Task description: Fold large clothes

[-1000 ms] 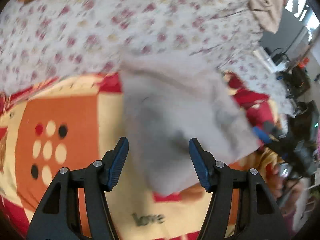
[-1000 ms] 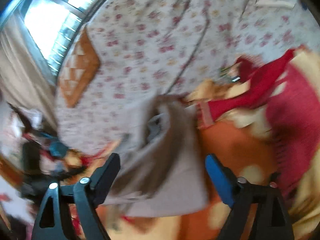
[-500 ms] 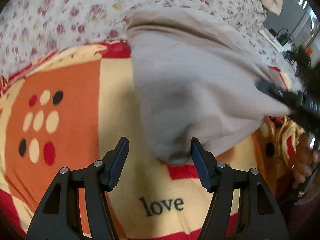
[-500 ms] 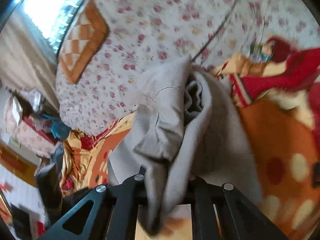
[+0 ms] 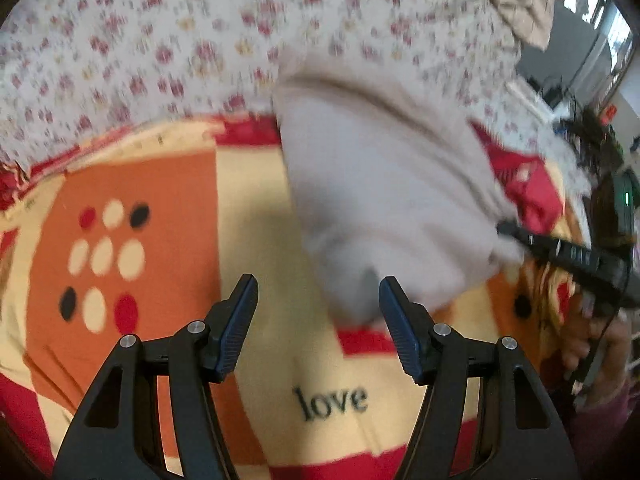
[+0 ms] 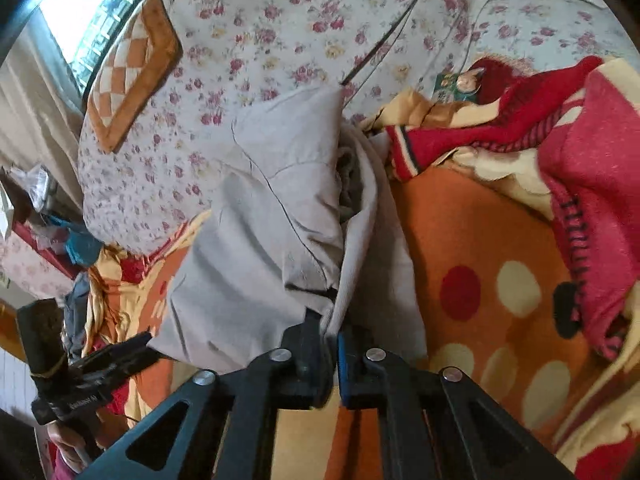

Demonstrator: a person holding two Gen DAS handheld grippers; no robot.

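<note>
1. My right gripper has just clamped down; its jaws now pinch a bunched edge of the grey-beige garment.
2. My left gripper stands wide and empty, the garment's near corner just beyond its fingertips.
3. The garment lies rumpled on the orange, cream and red "love" blanket, its far end on the floral quilt.
4. I judge the fold barely begun: one edge gripped, no flat crease visible, smoothing and folding left.
5. Count: two grippers, one garment, one blanket, one quilt, one orange checked cushion.

"love" on the blanket
</note>
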